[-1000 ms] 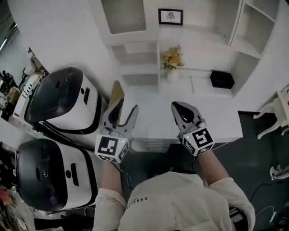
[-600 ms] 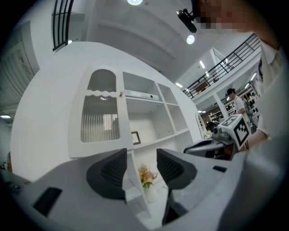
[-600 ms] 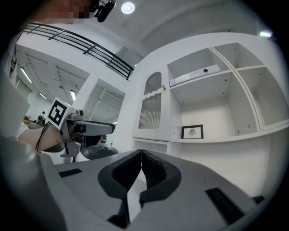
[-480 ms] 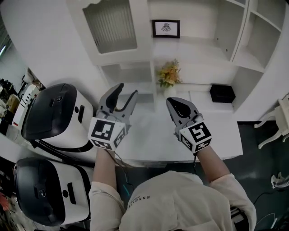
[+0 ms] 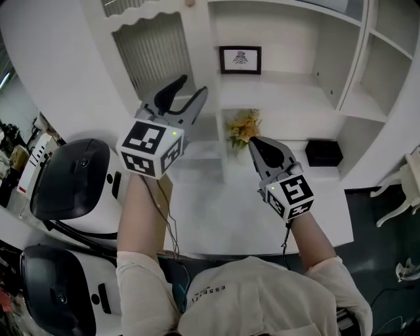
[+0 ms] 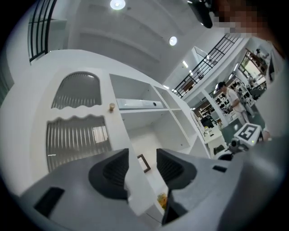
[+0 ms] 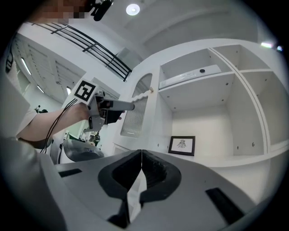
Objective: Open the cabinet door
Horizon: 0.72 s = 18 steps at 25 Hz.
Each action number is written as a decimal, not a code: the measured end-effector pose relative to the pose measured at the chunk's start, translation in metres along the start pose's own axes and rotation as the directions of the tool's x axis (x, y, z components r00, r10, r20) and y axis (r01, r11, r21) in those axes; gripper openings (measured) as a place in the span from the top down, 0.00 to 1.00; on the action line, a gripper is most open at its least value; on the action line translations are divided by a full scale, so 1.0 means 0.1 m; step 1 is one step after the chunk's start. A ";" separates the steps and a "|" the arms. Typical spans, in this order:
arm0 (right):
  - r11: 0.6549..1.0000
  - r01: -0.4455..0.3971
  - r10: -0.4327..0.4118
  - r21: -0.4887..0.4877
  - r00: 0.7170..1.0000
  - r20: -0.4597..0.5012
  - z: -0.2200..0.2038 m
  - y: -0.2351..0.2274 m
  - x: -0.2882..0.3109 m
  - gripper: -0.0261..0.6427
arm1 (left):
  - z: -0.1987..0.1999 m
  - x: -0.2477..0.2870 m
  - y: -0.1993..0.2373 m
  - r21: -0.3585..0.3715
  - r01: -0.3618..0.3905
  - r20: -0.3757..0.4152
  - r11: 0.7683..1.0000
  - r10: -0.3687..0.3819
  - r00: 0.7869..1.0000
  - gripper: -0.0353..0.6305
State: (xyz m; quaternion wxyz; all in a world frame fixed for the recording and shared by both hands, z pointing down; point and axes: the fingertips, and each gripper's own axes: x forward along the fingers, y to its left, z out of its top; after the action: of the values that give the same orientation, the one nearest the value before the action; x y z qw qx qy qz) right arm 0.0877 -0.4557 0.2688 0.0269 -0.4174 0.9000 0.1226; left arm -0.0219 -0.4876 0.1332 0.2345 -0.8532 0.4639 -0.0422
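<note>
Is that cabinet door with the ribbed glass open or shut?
Shut: the cabinet door lies flush with its frame, and the left gripper, jaws apart, has not reached its knob.

We see the door only in part: its top runs off the head view's upper edge, which also clips the knob, and the left gripper covers its lower right. The flowers sit partly behind the right gripper. The print in the frame is too small to read. The lower machine is cut by the left edge.
</note>
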 end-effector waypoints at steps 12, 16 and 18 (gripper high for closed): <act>0.994 0.094 -0.094 -0.048 0.996 0.012 0.29 -0.23 0.20 0.94 | 0.83 0.59 0.72 0.043 -0.052 0.057 0.998 0.049 0.997 0.66; 0.993 0.112 -0.111 -0.043 0.994 0.015 0.35 -0.27 0.23 0.94 | 1.03 0.74 0.89 0.039 -0.091 0.061 0.995 0.089 0.994 0.67; 0.993 0.116 -0.115 -0.031 0.993 0.022 0.35 -0.26 0.21 0.94 | 1.12 0.80 0.94 0.056 -0.108 0.052 0.993 0.105 0.993 0.68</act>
State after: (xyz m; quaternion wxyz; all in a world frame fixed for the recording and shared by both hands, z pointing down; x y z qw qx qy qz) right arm 0.0919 -0.4791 0.2269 0.0362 -0.4680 0.8719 0.1395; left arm -0.0168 -0.5553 -0.0194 0.2727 -0.8209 0.5014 -0.0221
